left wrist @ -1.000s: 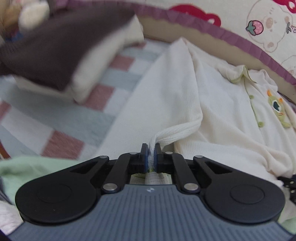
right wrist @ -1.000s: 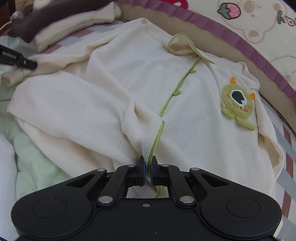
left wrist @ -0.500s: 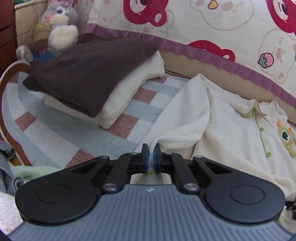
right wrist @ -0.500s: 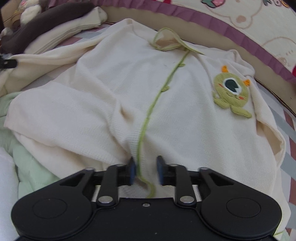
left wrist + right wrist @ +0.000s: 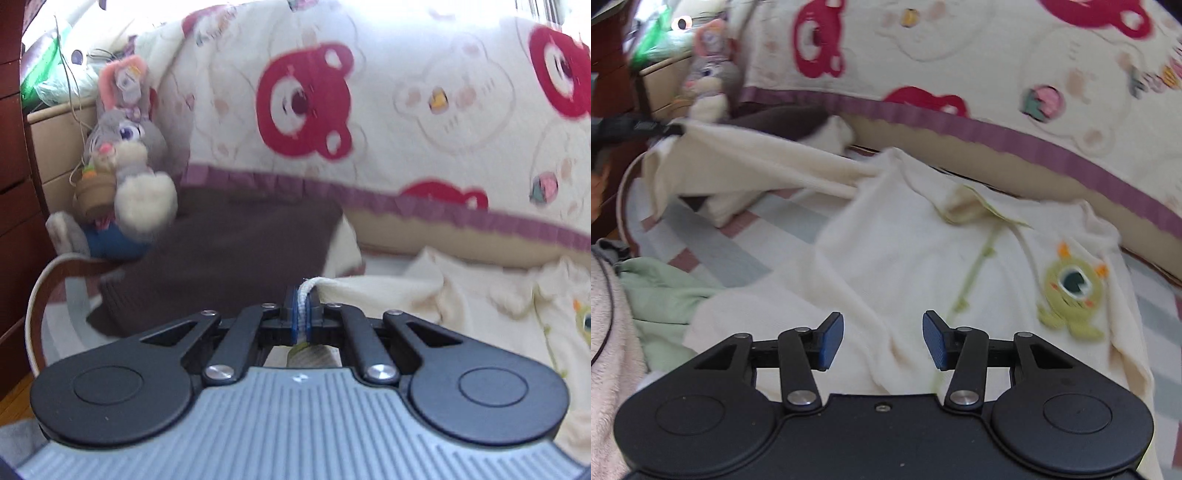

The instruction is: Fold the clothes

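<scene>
A cream baby garment [image 5: 916, 258] with green trim and a green monster patch [image 5: 1071, 291] lies on the checked bed cover. My left gripper [image 5: 302, 314] is shut on the cuff of its sleeve [image 5: 369, 291] and holds it lifted. In the right wrist view that sleeve [image 5: 746, 162] stretches up and left to the left gripper [image 5: 661, 129]. My right gripper [image 5: 882, 343] is open and empty, just above the garment's lower front.
A folded stack with a brown sweater [image 5: 221, 258] on top sits at the back left, by a plush rabbit [image 5: 125, 155]. A bear-print quilt [image 5: 406, 110] rises behind. A green garment [image 5: 665, 291] lies at the left. A wooden bed rim [image 5: 37, 302] curves left.
My right gripper has opened and let go of the garment's green-trimmed front. My left gripper has lifted the sleeve up and to the left, pulling it out straight.
</scene>
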